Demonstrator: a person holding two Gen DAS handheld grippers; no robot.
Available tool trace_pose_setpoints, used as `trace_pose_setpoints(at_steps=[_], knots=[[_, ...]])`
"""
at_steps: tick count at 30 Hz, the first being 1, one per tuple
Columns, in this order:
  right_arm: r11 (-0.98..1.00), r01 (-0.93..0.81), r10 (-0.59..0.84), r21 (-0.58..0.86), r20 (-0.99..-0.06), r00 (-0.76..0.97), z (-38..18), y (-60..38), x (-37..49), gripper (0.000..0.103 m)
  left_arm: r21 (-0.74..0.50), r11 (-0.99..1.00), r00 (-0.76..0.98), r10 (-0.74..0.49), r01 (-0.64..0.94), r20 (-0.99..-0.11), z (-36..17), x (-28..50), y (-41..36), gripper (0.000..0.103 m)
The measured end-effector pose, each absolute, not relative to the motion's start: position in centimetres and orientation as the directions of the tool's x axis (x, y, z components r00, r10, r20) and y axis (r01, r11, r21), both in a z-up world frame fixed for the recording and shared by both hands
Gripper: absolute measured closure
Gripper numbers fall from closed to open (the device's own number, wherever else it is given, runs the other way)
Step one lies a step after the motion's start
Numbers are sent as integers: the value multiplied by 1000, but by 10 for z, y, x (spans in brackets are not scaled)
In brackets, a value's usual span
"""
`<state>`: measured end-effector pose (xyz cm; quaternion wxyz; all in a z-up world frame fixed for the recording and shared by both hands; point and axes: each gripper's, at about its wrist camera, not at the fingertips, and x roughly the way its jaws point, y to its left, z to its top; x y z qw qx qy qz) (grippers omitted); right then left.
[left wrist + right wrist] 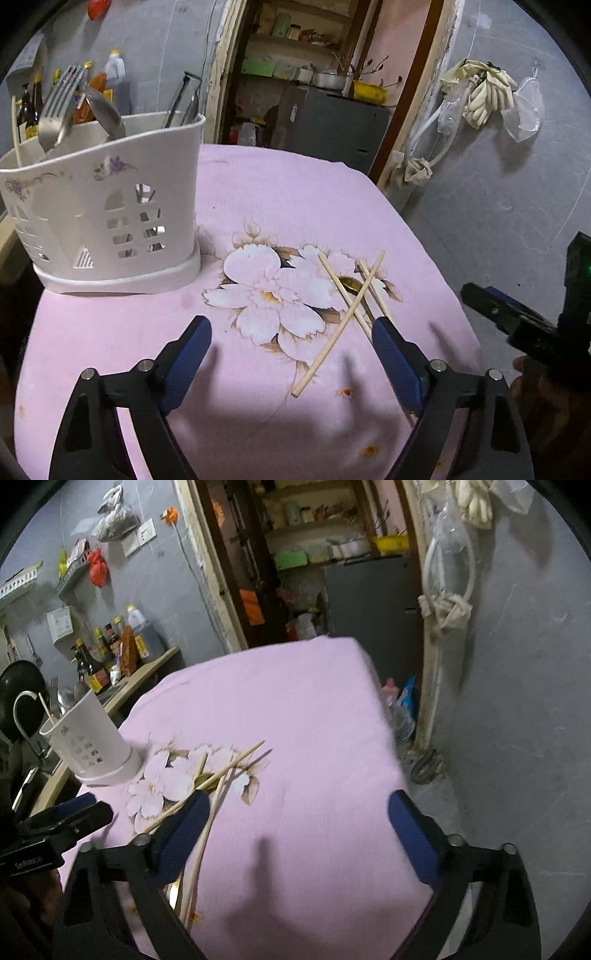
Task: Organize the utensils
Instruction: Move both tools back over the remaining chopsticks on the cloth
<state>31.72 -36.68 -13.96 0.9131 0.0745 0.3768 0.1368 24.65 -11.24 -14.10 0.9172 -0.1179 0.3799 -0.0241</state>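
Both my grippers hover spread and holding nothing over the pink cloth.

My left gripper point(291, 338) has open cloth under it; the right gripper point(299, 810) is near the table point(295, 701) edge. The chopsticks point(341, 321) lie crossed over a gold spoon point(352, 285) on the flower print. The white holder point(107, 206) at far left keeps a fork point(55, 107) and spoon.

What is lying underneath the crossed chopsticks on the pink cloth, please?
A gold spoon lies under the chopsticks, its bowl showing between them on the pink cloth. Most of its handle is covered by the sticks and the left gripper's finger.
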Motion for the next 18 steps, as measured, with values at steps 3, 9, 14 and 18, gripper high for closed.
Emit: trace_pose_setpoints(at_steps=[3,9,14,18], knots=[[942,-211,335,261,-687,645,-149,-358,324,32,-253,967,700,-165,-23,-695,-143,256,-113,30],[911,-277,412,306,-705,577,-158,-342,333,58,-283,959,643,-221,7,-733,-156,266,-118,56],[880,-343,468,328,-715,519,-164,-325,337,68,-300,954,586,-259,29,-768,-166,269,-123,62],[859,-385,499,338,-722,479,-166,-313,340,68,-283,959,580,-239,15,-779,-167,270,-125,77]])
